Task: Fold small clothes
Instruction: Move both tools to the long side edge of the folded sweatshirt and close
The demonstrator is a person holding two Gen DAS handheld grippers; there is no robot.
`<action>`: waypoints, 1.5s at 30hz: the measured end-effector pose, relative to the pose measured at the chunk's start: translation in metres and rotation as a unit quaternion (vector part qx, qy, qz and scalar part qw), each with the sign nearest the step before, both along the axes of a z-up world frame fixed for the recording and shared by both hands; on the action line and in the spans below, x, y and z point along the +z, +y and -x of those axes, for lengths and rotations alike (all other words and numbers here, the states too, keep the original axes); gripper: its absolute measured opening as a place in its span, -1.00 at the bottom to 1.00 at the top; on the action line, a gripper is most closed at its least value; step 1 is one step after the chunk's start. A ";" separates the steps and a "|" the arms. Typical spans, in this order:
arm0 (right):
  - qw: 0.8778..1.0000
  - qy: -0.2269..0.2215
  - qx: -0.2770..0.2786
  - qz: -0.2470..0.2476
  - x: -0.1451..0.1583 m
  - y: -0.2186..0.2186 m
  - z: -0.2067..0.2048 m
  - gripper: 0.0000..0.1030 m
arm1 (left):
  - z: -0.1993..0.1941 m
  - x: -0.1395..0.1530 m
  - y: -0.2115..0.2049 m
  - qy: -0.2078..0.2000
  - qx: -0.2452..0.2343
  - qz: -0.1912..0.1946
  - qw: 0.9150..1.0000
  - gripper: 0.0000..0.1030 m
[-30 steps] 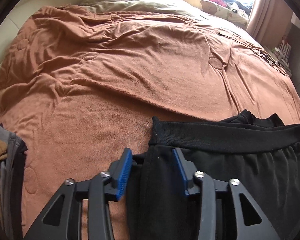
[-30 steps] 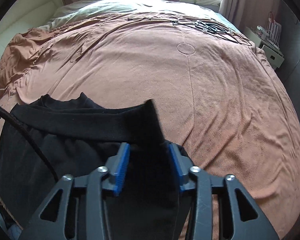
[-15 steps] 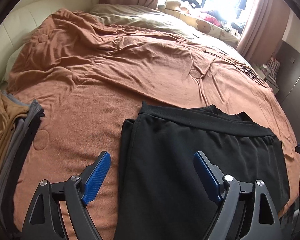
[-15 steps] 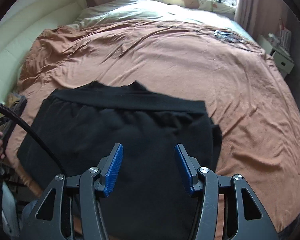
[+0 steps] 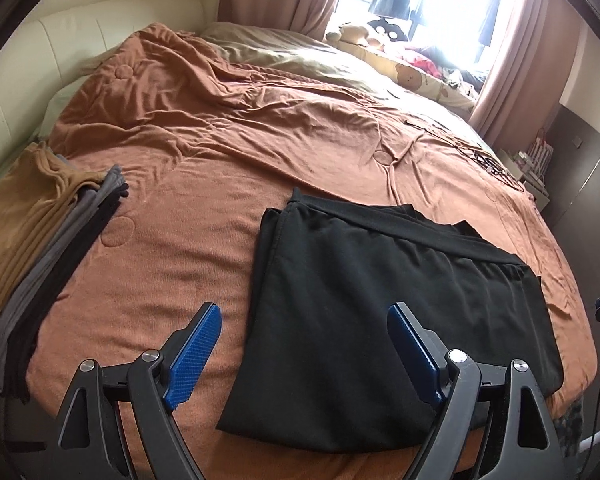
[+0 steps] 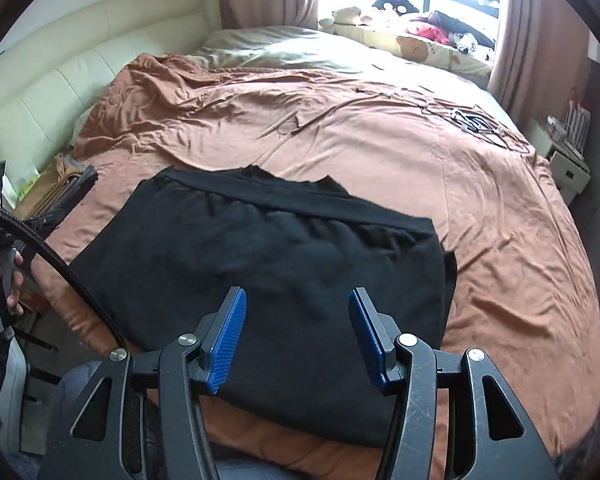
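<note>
Black knit shorts point(image 5: 384, 300) with a ribbed waistband lie folded once on the rust-brown bedspread point(image 5: 204, 184), near its front edge. We hold both tongs above them, empty: the left gripper point(image 5: 304, 352) spread wide, the right gripper point(image 6: 296, 336) half open. For the next fold we should pinch both layers at one side edge and carry it across evenly.
</note>
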State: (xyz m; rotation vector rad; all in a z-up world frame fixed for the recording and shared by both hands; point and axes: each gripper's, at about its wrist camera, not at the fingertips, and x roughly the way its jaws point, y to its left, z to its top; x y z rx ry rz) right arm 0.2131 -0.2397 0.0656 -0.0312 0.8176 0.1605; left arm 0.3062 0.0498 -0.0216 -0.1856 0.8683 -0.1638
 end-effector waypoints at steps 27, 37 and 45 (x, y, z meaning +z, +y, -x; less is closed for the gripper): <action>0.996 0.052 0.047 -0.056 -0.064 0.076 -0.023 0.79 | 0.071 -0.055 0.033 0.033 0.039 0.016 0.999 0.94; 0.991 0.075 0.053 -0.097 -0.101 0.065 -0.054 0.62 | 0.066 -0.082 0.049 0.071 0.055 0.086 0.992 0.85; 0.986 0.100 0.050 -0.120 -0.132 0.065 -0.078 -0.01 | 0.051 -0.104 0.045 0.115 0.065 0.119 0.984 0.33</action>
